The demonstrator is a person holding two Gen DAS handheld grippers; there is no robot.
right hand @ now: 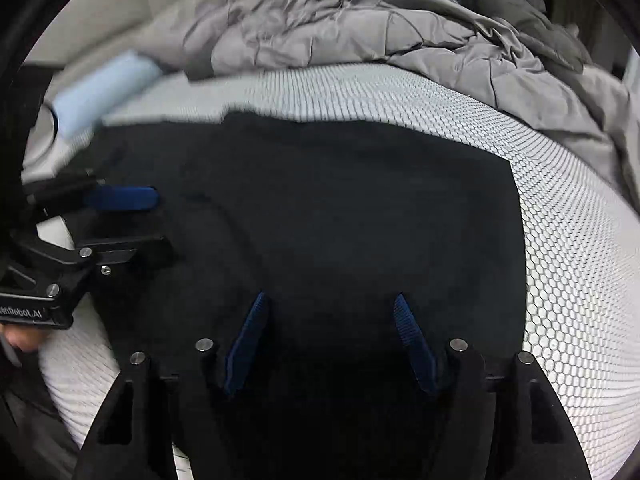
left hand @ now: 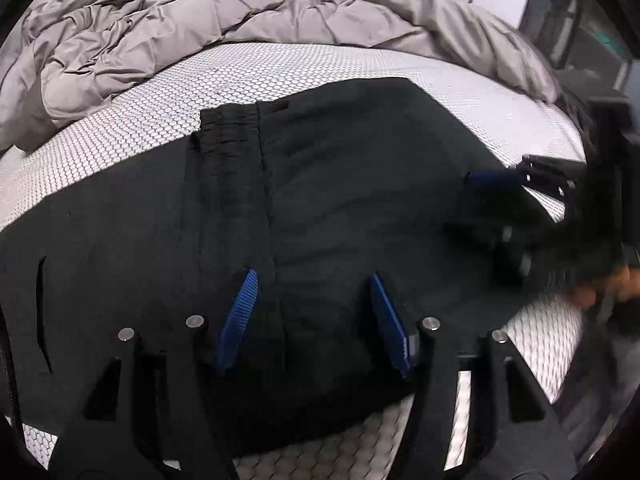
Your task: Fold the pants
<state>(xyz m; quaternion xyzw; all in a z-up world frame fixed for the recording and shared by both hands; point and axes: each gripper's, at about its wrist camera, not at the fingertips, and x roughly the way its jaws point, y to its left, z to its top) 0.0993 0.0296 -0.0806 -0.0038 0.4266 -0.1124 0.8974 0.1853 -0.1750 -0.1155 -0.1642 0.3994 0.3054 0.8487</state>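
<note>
Fingers (left hand: pixel 240 320) of both grippers spread apart over black pants (left hand: pixel 340 200), gripping nothing; already folded into a compact flat block on the mattress (right hand: pixel 560 200), perhaps one fold left.

Left hand-held gripper (left hand: pixel 314 320), right hand-held gripper (right hand: pixel 330 340): black frames, ribbed blue pads (left hand: pixel 238 322), silver screws.

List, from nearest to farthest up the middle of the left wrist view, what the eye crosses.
left gripper with open jaws → black pants lying flat → white honeycomb-patterned mattress → crumpled grey duvet.
</note>
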